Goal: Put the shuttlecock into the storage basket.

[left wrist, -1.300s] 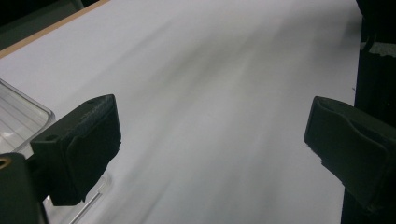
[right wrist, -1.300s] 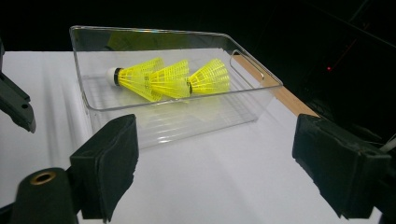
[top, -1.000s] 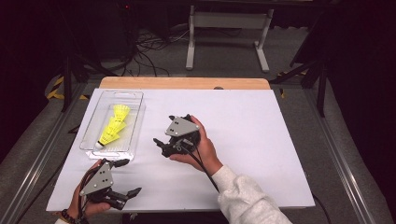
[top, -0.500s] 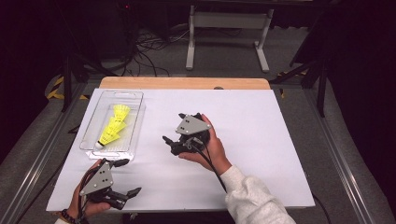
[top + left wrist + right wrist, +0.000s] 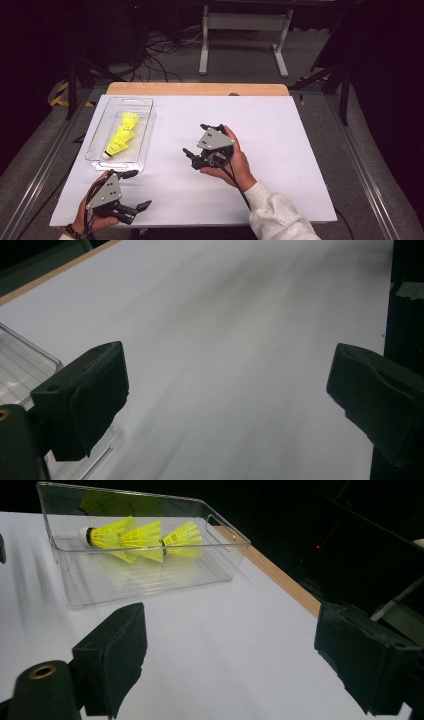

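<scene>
Shuttlecocks [image 5: 122, 135], yellow and nested one into another, lie in a clear plastic tray [image 5: 145, 131] at the left side of the white table [image 5: 300, 150], cork end toward the person. Right gripper [image 5: 198, 143] is held mid-table, well apart from the tray, aimed at it, jaws spread wide with nothing between them. Left gripper [image 5: 134, 189] sits at the near left edge just short of the tray's near end, jaws likewise spread and empty.
</scene>
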### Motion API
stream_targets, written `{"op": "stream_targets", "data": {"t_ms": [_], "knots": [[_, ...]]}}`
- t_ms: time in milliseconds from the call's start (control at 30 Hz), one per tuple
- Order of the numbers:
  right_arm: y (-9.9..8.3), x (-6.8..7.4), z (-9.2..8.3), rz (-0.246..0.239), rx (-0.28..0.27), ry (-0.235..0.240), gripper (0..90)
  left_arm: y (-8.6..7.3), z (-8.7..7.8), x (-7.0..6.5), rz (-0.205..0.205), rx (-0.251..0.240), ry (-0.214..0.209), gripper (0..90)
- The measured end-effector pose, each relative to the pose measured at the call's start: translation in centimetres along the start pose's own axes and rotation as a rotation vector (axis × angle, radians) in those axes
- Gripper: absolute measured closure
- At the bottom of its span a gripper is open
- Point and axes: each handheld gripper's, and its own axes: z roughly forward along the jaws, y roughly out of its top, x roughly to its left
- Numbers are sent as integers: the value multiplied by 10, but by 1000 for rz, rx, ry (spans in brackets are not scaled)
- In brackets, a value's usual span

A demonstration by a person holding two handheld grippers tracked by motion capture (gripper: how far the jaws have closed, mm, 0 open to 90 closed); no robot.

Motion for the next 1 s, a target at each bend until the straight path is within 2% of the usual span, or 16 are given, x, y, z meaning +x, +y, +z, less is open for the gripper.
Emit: {"op": "stream_targets", "data": {"t_ms": [267, 467, 800, 1000], "knots": [[-5, -1, -8, -16, 0, -18, 145, 0, 0, 0, -2, -1, 2, 40], [-11, -3, -14, -6, -3, -23, 144, 0, 0, 0, 0, 0, 3, 40], [-17, -6, -26, -20, 1, -39, 142, 0, 0, 0, 0, 1, 5, 40], [-23, -11, -32, -13, 7, -53, 141, 1, 1, 0, -1, 1, 2, 40]]}}
